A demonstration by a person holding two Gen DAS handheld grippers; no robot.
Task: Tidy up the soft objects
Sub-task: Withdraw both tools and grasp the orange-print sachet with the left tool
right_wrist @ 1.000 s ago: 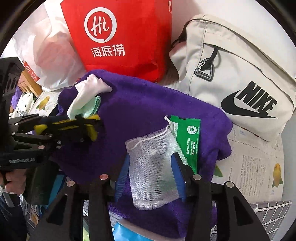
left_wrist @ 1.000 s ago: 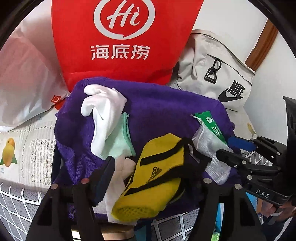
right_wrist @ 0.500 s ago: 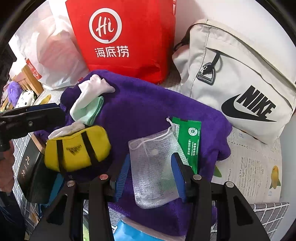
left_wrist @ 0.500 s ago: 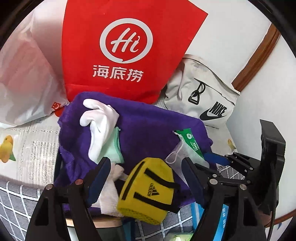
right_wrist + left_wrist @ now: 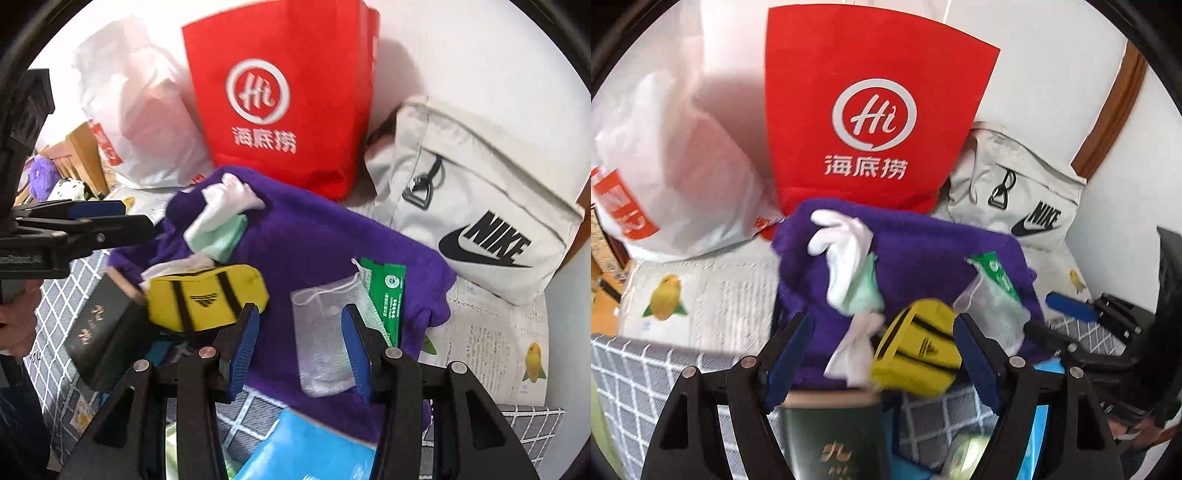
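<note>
A purple towel (image 5: 923, 251) (image 5: 325, 251) lies spread out and carries a white glove (image 5: 846, 240) (image 5: 229, 199), a mint cloth (image 5: 864, 291) (image 5: 221, 240), a small yellow duffel pouch (image 5: 919, 354) (image 5: 203, 295), a mesh drawstring bag (image 5: 993, 314) (image 5: 325, 332) and a green sachet (image 5: 997, 273) (image 5: 384, 295). My left gripper (image 5: 882, 362) is open and empty, pulled back from the pouch. My right gripper (image 5: 299, 350) is open, its fingers on either side of the mesh bag's near end, just above it.
A red paper bag (image 5: 875, 110) (image 5: 280, 96), a white plastic bag (image 5: 676, 166) and a beige Nike backpack (image 5: 1023, 199) (image 5: 480, 221) stand behind the towel. A dark green box (image 5: 834, 435) (image 5: 107, 325) and a blue packet (image 5: 306, 450) lie near the front edge.
My left gripper let go of the yellow pouch, opened and drew back toward me. The pouch now lies on the towel's near edge. My right gripper backed off slightly.
</note>
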